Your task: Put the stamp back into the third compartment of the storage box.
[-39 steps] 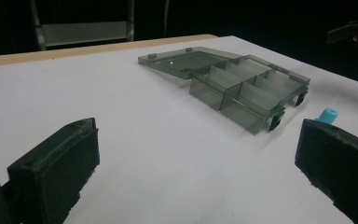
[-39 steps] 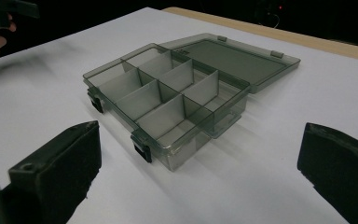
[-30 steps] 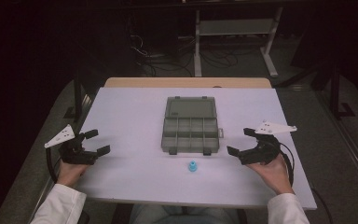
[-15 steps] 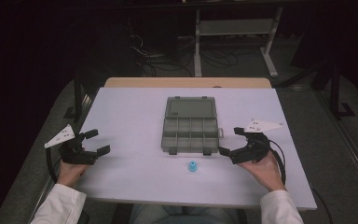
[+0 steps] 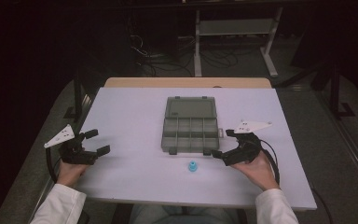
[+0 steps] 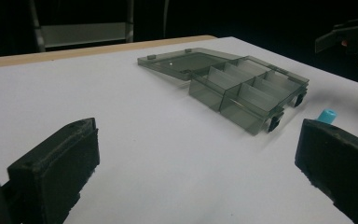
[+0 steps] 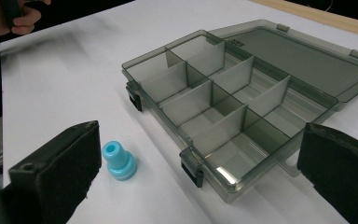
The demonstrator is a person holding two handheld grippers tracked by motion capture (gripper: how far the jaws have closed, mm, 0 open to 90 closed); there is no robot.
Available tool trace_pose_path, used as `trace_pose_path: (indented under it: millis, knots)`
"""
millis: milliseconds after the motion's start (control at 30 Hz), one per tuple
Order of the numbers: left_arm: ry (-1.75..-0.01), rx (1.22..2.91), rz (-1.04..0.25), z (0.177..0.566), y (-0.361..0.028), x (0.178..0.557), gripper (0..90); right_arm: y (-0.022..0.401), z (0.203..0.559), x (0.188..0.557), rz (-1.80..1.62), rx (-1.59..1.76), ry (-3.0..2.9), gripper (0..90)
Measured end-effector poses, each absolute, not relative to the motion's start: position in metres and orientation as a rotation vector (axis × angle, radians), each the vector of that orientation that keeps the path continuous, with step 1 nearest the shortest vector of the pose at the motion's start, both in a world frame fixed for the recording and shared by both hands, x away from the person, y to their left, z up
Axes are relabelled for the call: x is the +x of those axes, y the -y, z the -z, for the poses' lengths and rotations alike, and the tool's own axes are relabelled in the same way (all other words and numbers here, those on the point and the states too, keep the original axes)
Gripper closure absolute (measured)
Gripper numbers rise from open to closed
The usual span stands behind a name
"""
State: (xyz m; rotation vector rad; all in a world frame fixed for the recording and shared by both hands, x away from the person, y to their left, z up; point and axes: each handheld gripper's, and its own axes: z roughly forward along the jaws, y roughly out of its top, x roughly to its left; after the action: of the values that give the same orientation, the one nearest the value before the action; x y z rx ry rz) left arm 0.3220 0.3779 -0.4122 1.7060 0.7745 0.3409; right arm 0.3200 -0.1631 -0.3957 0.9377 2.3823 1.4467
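Right gripper (image 5: 223, 144) sits with its jaws spread wide and nothing between them, just off the right front corner of the smoky compartment box (image 5: 190, 132). The box lies near the middle of the white table (image 5: 130, 112), lid flipped open flat toward the far edge, and its compartments look empty, though the tinted plastic makes that hard to be sure of. The little blue plug (image 5: 193, 166) stands upright on the table just in front of the box, toward the near edge, close to the right gripper but not touching it. Left gripper (image 5: 96, 142) hangs out near the left edge, jaws also wide, holding nothing.
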Motion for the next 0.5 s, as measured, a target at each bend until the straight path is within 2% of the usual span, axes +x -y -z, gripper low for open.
trace_pose_path:
  millis: [500]
  knots:
    - [-0.774,1.709,-0.340,0.412,-0.377,0.322,0.0,0.143,0.400,0.322,-1.422,0.897,-2.460,0.0]
